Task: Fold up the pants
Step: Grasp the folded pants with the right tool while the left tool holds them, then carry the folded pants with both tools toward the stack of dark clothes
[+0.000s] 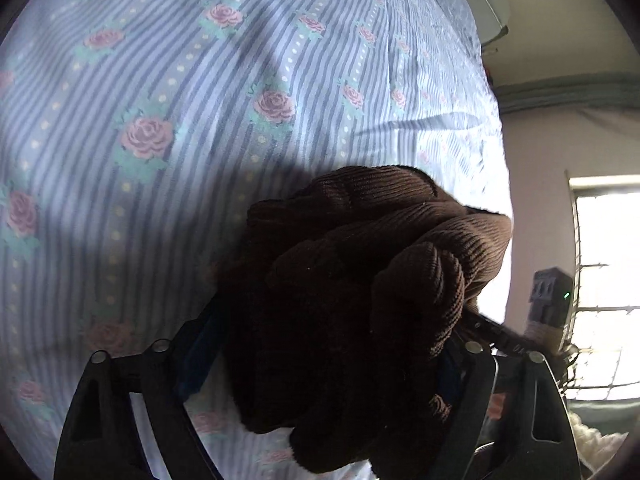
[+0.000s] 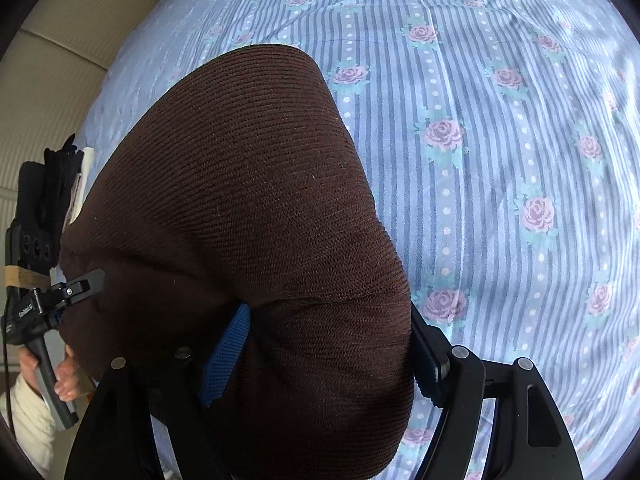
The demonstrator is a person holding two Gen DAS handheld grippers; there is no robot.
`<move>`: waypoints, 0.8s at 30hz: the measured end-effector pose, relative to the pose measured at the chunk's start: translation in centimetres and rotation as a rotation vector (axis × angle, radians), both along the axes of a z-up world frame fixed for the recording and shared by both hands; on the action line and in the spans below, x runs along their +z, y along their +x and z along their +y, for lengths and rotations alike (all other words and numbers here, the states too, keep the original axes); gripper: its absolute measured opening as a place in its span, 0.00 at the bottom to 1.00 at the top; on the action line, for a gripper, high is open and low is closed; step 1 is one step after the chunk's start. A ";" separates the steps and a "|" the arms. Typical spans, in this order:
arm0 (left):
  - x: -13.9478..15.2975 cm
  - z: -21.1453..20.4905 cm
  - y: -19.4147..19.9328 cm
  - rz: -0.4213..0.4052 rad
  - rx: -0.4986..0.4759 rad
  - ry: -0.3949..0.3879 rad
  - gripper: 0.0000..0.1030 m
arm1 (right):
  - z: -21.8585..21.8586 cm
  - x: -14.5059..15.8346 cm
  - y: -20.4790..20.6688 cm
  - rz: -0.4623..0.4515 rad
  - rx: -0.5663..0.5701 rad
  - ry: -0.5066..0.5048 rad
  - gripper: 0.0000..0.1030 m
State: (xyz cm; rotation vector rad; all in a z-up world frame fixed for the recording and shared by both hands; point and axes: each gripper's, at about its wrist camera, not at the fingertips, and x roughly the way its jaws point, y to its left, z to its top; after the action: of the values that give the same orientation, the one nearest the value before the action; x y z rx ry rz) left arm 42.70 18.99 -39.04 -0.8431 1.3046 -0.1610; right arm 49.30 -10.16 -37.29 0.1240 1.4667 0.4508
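Both grippers are clamping the brown ribbed pants (image 2: 240,208) right now, one bunch each

You're holding the left gripper (image 1: 332,360) with its jaws closed down on a thick wad of the fabric (image 1: 360,280). The wad is filling the gap completely and bulging out forward and over the right finger, so the blue pads are barely showing at either side. The cloth here is crumpled into several lumps, not flat

You're holding the right gripper (image 2: 324,356) the same way: jaws pinched in on a gathered fold, blue pad (image 2: 226,354) pressing into the left side of the cloth, black finger against the right side. From that grip the pants are spreading forward and to the left as one broad, fairly smooth panel, with a crease running across just ahead of the fingers

The garment is hanging between your two grips over the striped, rose-printed bedsheet (image 2: 500,140); can't tell whether its far edge is touching the sheet

Right wrist view is also catching the left gripper at the frame's left edge, with your left hand (image 2: 66,376) wrapped round its handle

Left wrist view is showing a bright window (image 1: 604,280) off to the right, beyond the bed edge
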 end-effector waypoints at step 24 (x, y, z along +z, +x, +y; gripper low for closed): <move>18.1 -2.2 -9.3 -0.246 0.048 0.130 0.56 | -0.2 15.9 -8.6 -0.247 0.007 0.109 0.38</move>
State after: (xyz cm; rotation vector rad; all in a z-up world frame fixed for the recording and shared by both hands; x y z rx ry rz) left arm 33.40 16.80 -20.94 -0.7192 1.0513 -0.1358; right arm 40.71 -10.38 -21.43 0.1448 1.2006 0.5328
